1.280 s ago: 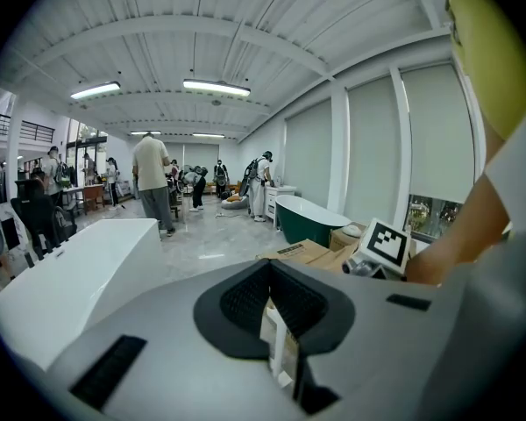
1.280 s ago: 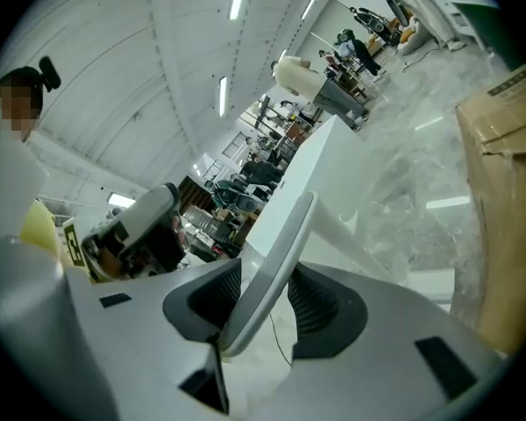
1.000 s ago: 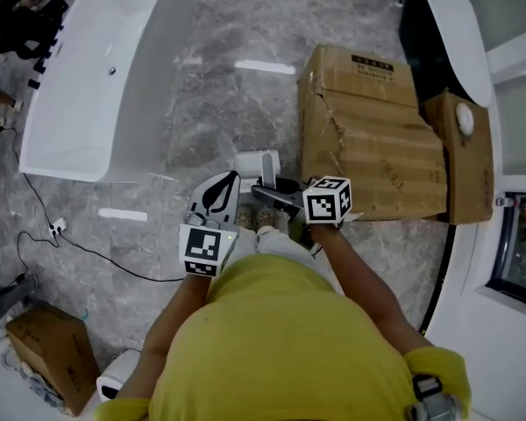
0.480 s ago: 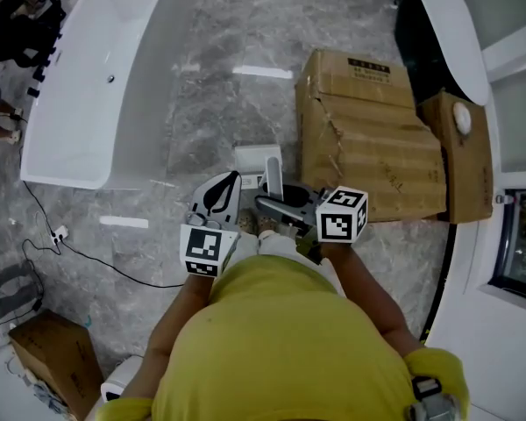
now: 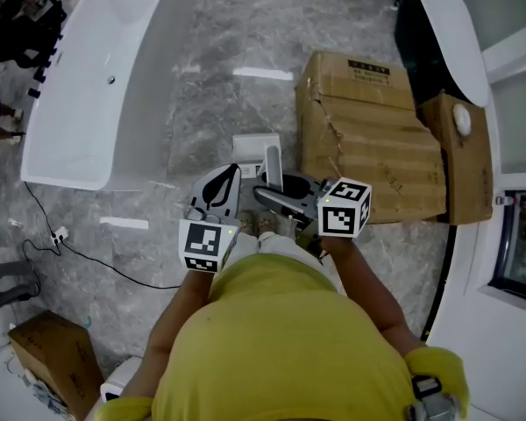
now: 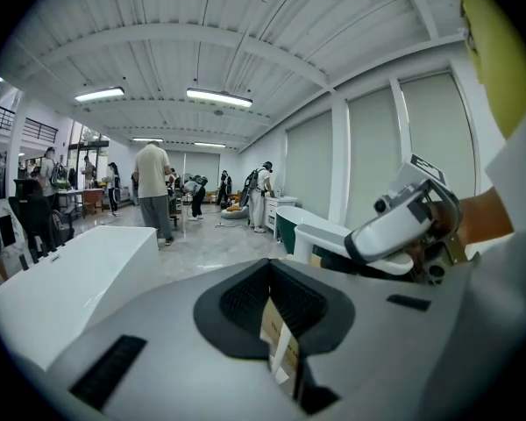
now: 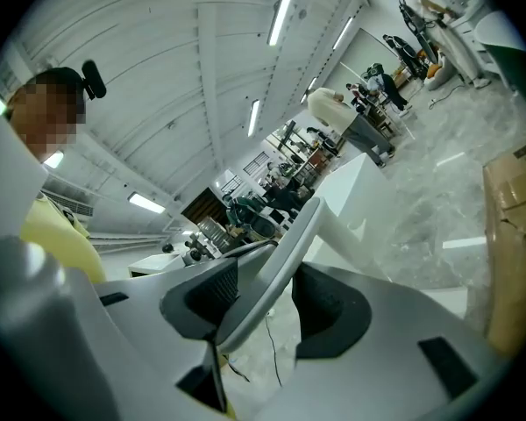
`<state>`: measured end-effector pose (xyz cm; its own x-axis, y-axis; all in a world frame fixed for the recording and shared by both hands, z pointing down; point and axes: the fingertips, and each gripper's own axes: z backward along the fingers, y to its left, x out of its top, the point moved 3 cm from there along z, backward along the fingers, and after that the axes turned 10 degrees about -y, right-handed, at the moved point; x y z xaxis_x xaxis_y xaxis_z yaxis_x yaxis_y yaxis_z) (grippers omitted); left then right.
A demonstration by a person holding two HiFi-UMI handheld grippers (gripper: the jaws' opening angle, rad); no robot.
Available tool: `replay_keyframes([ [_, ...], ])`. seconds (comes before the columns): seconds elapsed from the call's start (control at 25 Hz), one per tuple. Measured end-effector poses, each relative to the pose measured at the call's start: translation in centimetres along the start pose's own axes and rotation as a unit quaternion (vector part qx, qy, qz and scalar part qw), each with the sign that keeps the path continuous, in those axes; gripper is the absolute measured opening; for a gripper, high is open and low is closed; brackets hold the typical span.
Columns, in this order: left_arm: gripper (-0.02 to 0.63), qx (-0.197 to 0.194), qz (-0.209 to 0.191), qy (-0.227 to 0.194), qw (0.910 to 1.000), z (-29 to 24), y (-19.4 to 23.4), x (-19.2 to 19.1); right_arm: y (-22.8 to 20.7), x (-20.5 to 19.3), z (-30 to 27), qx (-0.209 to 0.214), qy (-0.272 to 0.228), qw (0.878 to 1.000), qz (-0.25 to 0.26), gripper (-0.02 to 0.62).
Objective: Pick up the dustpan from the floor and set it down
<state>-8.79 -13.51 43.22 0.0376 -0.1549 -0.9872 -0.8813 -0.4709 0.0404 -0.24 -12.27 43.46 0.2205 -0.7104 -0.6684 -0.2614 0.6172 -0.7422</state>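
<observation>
Over a grey marbled floor [image 5: 219, 51], one white plastic dustpan [image 5: 256, 144] is held just beside a carton [image 5: 368, 139]. Its slim, flat handle [image 7: 289, 244] is clamped between the jaws of the right gripper [image 5: 276, 191]. Whether the pan touches the floor cannot be told. The left gripper [image 5: 231, 175] is held alongside, jaws drawn almost together, with nothing between them. One glossy white bathtub [image 5: 96, 77] is seen at left. Three creased brown cartons are counted: two side by side at right, one at lower left. Against a second ago, the pan is seen farther from the person [image 5: 280, 340].
</observation>
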Motion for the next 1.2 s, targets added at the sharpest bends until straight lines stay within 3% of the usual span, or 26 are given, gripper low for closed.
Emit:
replay_keyframes([
  [0.52, 0.0, 0.017, -0.005, -0.045, 0.9988, -0.4, 0.8, 3.5, -3.0, -0.4, -1.1, -0.016, 0.016, 1.0, 0.002, 0.206],
  [1.2, 0.0, 0.025, -0.015, -0.072, 0.997, -0.6, 0.8, 6.0, -13.4, -6.6, -2.4, -0.072, 0.051, 0.996, -0.033, 0.199],
])
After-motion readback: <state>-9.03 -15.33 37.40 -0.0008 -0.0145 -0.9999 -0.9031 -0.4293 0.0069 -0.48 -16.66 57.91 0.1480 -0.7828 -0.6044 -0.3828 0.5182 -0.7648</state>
